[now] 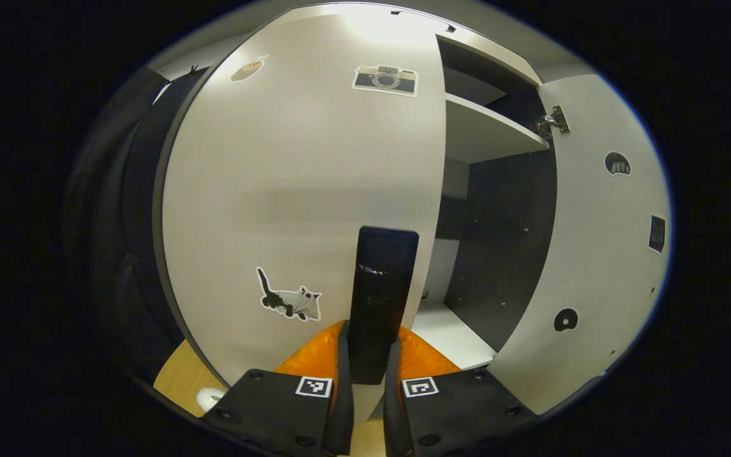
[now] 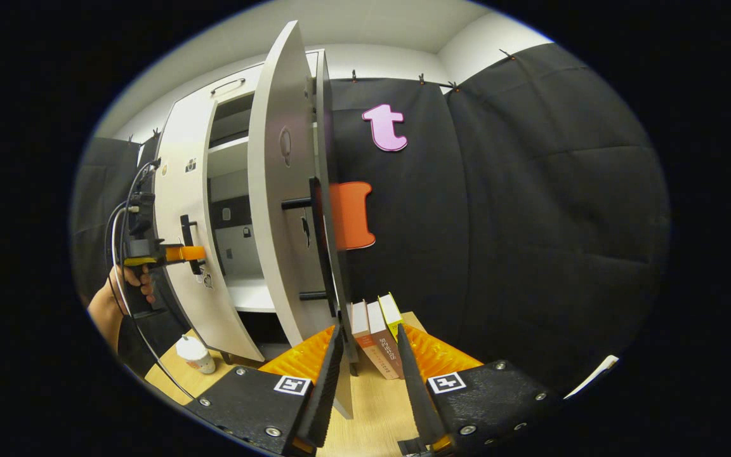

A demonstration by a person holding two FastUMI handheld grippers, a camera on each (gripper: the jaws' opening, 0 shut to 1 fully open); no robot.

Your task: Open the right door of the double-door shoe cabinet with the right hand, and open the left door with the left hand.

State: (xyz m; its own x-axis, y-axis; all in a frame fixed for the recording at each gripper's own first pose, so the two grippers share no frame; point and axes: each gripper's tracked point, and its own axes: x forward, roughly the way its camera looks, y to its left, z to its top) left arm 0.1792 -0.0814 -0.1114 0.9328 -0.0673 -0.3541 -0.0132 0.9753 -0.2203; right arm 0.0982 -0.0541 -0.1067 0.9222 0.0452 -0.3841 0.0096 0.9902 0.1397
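Your left gripper [image 1: 368,374] pinches the left door's handle [image 1: 381,298] at lower centre; pull along the hinge arc. Right door [image 2: 280,209] (center-left) stands open, right gripper [image 2: 365,374] fingers spread.

The left door's handle [image 1: 381,298] is hiding its lower end between the claw fingers; the books' [image 2: 375,336] lower ends are disappearing behind the right claw [image 2: 368,381]; the cup [image 1: 210,398] is being cropped.

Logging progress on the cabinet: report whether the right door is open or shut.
Open. The right door stands swung out, hinge exposed, with shelves visible inside.
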